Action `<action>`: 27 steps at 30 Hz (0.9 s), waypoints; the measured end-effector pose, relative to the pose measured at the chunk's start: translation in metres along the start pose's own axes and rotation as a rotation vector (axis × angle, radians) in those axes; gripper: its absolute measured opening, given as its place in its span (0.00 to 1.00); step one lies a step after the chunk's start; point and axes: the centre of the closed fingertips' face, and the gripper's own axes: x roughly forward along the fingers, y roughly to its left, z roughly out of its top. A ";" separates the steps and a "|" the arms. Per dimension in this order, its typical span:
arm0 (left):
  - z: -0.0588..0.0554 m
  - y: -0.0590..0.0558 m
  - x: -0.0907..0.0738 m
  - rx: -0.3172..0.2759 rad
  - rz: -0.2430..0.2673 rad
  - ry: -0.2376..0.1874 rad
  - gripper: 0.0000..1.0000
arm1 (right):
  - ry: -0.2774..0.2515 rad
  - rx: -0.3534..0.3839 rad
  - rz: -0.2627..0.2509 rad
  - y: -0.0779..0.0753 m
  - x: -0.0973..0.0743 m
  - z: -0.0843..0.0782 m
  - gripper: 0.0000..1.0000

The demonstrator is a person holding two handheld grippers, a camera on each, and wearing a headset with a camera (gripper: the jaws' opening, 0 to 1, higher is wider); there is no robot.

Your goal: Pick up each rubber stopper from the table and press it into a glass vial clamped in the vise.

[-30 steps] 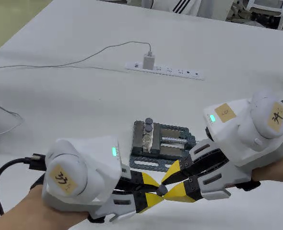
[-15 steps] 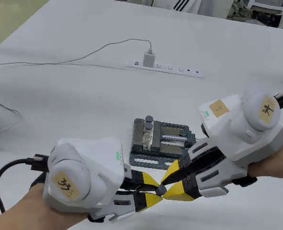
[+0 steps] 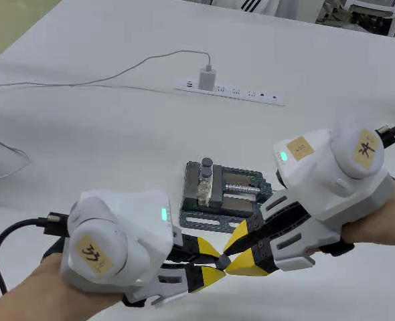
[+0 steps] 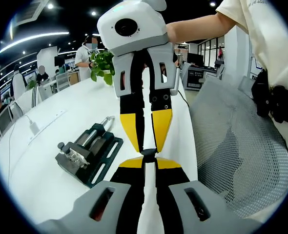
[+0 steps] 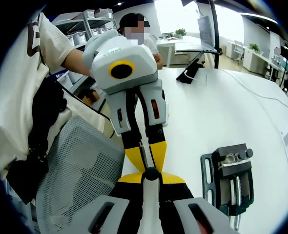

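Clenched on the rubber stopper [image 5: 151,173], the jaws of your right gripper [image 3: 229,258] pinched the small dark plug at their yellow tips. Your left gripper [image 3: 212,265] met it tip to tip from the opposite side. Its jaws were drawn close together with their ends against the same stopper, though I cannot tell whether they gripped it too. You held the two grippers low at the near edge of the table [image 3: 117,140], your hands behind them.

Just beyond the joined tips sat the vise [image 3: 238,200], flat on the table and apart from both grippers. A glass vial [image 3: 204,190] stood upright, clamped near the vise's left end, with two dark tops showing above the glass on its far side. The vise screw [image 3: 242,189] ran off to the right.

Well beyond the vise lay a white power strip [image 3: 244,97] with a charger [image 3: 207,77] plugged into its left end, and a white cable [image 3: 117,75] trailed away to the left. A black cable [image 3: 10,234] left the back of your left gripper. In the left gripper view, a grey mesh chair [image 4: 232,146] stood beside the table edge and a green plant [image 4: 102,63] showed behind your right gripper
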 end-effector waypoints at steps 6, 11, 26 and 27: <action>0.000 0.001 0.000 -0.030 0.006 -0.012 0.05 | -0.005 -0.005 -0.008 -0.001 0.000 0.001 0.06; -0.003 0.002 -0.001 -0.046 0.013 -0.007 0.13 | -0.006 0.003 -0.020 -0.006 -0.001 0.000 0.06; -0.014 0.023 -0.010 -0.127 0.148 -0.017 0.62 | 0.007 -0.005 -0.031 -0.010 -0.006 -0.005 0.06; -0.014 0.024 -0.010 -0.132 0.154 -0.019 0.66 | 0.008 -0.005 -0.030 -0.010 -0.006 -0.005 0.06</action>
